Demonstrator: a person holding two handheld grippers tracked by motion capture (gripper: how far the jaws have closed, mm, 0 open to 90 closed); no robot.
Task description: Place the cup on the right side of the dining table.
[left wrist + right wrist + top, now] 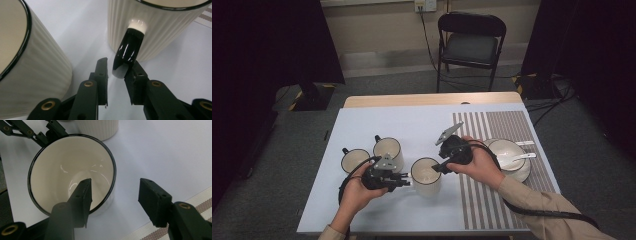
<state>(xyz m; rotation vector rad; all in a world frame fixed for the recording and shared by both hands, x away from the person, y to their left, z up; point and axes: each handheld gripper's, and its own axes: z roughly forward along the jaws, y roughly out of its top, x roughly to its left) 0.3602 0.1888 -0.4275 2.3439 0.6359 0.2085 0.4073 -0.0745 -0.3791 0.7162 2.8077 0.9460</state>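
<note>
Pale blue table (362,127), empty mug (427,176), left gripper (408,182) pinching its handle (127,53), right gripper (435,169) spread astride its rim.

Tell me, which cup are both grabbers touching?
The front mug, nearest the striped mat. The left gripper pinches its black handle; the other two mugs stand untouched.

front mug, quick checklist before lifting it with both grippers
1. Left gripper around the handle: ok, though pad contact on its left side cannot tell.
2. Right gripper straddling the front mug's rim, one jaw inside, one outside: ok.
3. Right jaws pressing the wall: not ok, gap visible.
4. Mug upright and empty: ok.
5. Neighbouring mug standing apart: ok.
</note>
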